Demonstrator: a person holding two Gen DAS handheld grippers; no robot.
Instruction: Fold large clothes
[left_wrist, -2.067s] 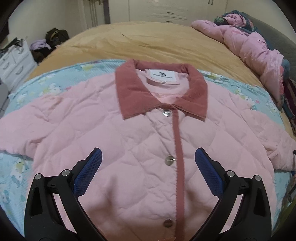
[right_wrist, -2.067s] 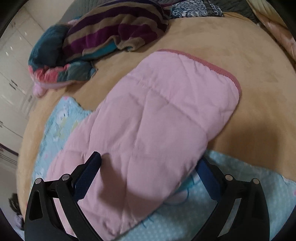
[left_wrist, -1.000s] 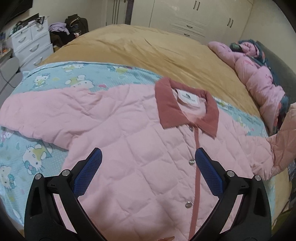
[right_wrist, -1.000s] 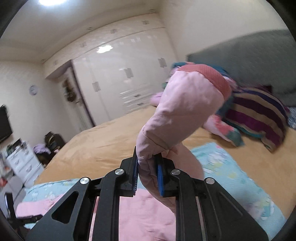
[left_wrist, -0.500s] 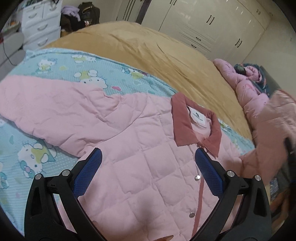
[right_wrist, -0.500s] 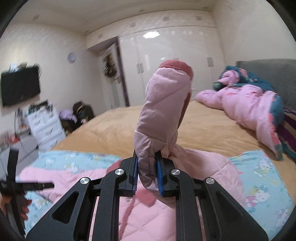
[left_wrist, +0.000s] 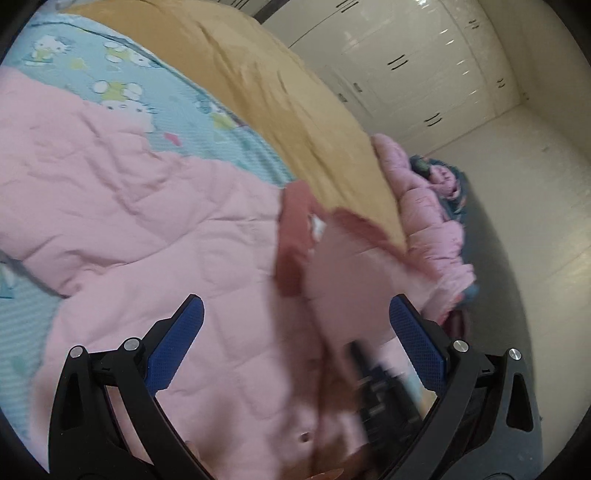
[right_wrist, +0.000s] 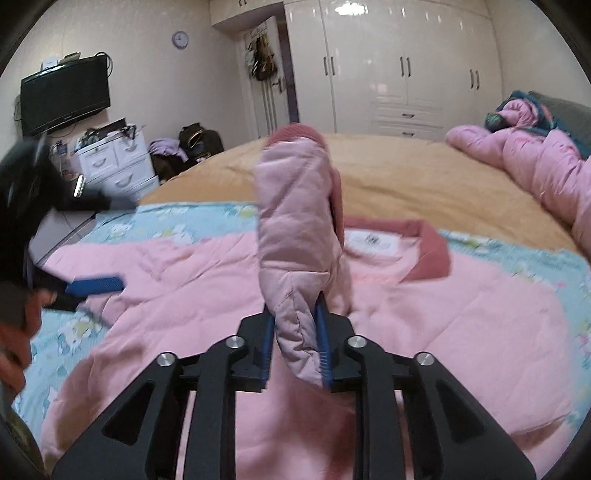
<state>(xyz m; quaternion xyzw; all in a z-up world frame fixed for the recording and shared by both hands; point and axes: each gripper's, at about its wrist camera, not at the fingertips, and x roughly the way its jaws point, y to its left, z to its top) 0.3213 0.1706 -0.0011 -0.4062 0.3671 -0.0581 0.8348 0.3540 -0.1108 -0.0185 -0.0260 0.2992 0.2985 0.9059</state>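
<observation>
A pink quilted jacket (right_wrist: 461, 314) with a dusty-red collar (right_wrist: 428, 254) lies front-up on the bed. My right gripper (right_wrist: 295, 325) has one sleeve (right_wrist: 295, 206) between its blue pads; its jaws are opening while the pads still touch the fabric. The sleeve stands up in front of the collar, over the jacket's chest. In the left wrist view the same sleeve (left_wrist: 351, 280) and the right gripper (left_wrist: 380, 391) show as a blur across the jacket (left_wrist: 147, 229). My left gripper (left_wrist: 295, 306) hovers open above the jacket's body, holding nothing. It also appears at the left (right_wrist: 94, 284).
The jacket rests on a light-blue cartoon blanket (right_wrist: 173, 225) over a tan bedspread (right_wrist: 424, 177). More pink quilted clothing (right_wrist: 535, 158) is piled at the far right. White drawers (right_wrist: 114, 162), a TV (right_wrist: 64, 98) and wardrobes (right_wrist: 388, 62) line the walls.
The right gripper has brought the lifted sleeve down and across over the jacket's front, and its jaws have parted slightly. The left gripper has shifted sideways and rolled, still open.
</observation>
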